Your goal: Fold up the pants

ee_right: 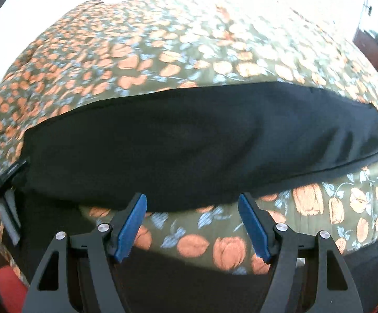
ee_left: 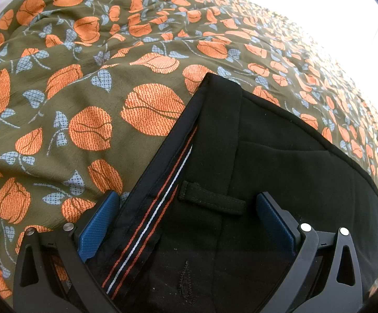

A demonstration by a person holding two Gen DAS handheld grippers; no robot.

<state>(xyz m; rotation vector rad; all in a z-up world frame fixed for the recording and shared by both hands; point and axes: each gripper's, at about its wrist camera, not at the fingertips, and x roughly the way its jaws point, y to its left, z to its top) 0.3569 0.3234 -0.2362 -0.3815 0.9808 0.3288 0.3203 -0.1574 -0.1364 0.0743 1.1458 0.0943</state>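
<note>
**Black pants lying on floral sheet, both claws spread**

The black woven-fabric pants (ee_left: 280, 156) are lying flat on the olive-green bedsheet printed with orange tulips and pale blue leaves (ee_left: 71, 91). In the right wrist view the pants (ee_right: 202, 140) are stretching as one long dark band across the sheet (ee_right: 163, 60), the leg end sitting to the right.

The waistband with its orange and white striped inner tape (ee_left: 147, 203) is sitting at the left end of the pants, folded open, a belt loop (ee_left: 212, 202) lying just beside it.

The left gripper (ee_left: 186, 219) is hovering over the waistband, jaws standing apart, blue pads either side of the tape and loop; whether the pads are touching cloth, can't tell.

The right gripper (ee_right: 192, 217) is sitting at the near edge of the pants, jaws spread, nothing between them, only sheet showing beneath. View is blurring.

A dark wooden piece of furniture (ee_right: 369, 49) is showing beyond the far right end of the pants.
</note>
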